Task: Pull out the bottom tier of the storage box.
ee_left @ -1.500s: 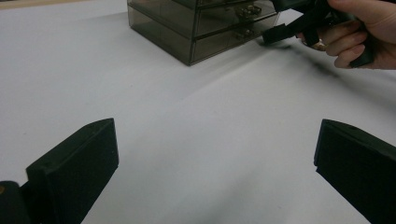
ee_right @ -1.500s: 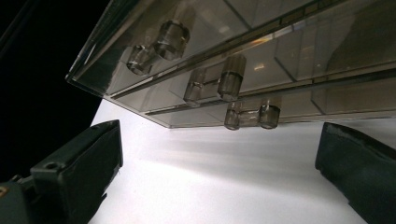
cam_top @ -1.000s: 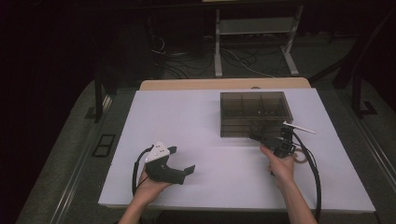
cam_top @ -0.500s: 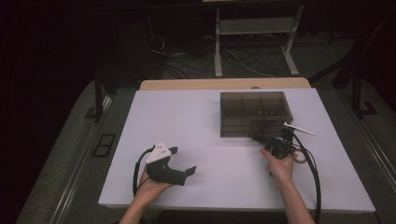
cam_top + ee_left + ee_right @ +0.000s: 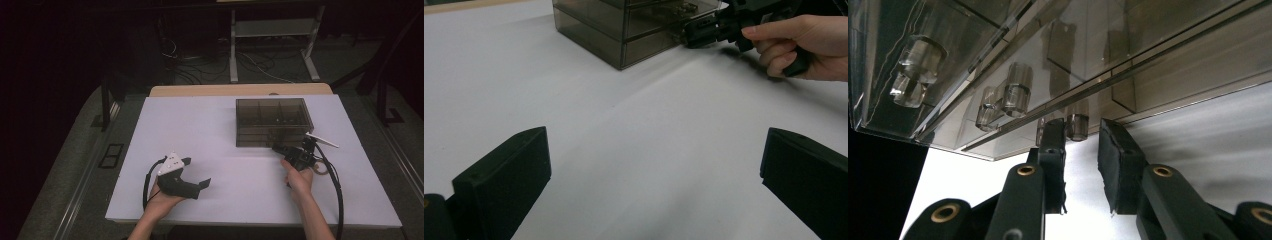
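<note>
Left gripper (image 5: 197, 186) low on white table (image 5: 200, 130), held in left hand (image 5: 162, 202), jaws wide, nothing between, aimed across bare tabletop. Smoked plastic drawer box (image 5: 272, 120) right of centre, toward far edge, 3 drawer tiers seen from left gripper view. Right gripper (image 5: 1082, 150) at box front, bottom drawer; jaws narrow, just been closing, flanking small clear knob (image 5: 1078, 125). Pad contact with knob: cannot tell. Right hand (image 5: 298, 179) just behind.

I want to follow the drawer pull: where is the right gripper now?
In the high view the right gripper is right of centre on the table, at the lower front of the smoky drawer box, its jaws either side of a knob.
</note>
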Demonstrator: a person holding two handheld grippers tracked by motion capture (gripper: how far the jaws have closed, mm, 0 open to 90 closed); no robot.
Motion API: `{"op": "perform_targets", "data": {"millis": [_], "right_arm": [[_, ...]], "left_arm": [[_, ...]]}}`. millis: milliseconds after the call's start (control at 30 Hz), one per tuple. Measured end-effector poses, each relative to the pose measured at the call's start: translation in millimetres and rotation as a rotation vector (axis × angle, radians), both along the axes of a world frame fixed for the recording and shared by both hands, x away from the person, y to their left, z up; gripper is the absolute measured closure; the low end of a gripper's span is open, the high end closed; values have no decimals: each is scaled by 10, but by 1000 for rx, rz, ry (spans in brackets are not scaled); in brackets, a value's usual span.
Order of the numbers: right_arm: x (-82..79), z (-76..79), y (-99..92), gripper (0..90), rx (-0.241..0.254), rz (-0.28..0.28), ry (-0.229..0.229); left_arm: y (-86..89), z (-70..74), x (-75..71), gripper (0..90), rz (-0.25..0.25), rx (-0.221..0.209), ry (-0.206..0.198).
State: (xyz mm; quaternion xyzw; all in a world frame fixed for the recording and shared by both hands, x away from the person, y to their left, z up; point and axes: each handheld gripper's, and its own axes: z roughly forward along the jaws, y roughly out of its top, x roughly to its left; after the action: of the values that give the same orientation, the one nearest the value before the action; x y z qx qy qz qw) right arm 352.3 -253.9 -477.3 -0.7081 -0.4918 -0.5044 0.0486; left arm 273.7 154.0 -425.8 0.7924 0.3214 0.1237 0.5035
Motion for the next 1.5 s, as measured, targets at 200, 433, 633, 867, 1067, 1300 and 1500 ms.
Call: {"op": "perform_targets", "data": {"millis": [200, 433, 633, 867, 1067, 1300, 1500], "right_arm": [[7, -2, 5, 739, 54, -23, 30], [8, 5, 0, 788, 69, -33, 34], [9, 7, -1, 793, 62, -34, 29], [-1, 14, 10, 797, 40, -31, 18], [-43, 29, 41, 798, 4, -35, 2], [-97, 17, 36, 798, 10, -38, -10], [-152, 10, 33, 797, 15, -36, -11]], "left_arm": [[-1, -2, 0, 0, 0, 3, -1], [-5, -5, 3, 0, 0, 7, -2], [-22, -11, 7, 0, -6, 15, -2], [-21, -13, 9, 0, -5, 16, -1], [-6, -9, 8, 0, -4, 15, -2], [-9, -9, 7, 0, -6, 16, -2], [-13, -11, 8, 0, -4, 17, -1]]}}
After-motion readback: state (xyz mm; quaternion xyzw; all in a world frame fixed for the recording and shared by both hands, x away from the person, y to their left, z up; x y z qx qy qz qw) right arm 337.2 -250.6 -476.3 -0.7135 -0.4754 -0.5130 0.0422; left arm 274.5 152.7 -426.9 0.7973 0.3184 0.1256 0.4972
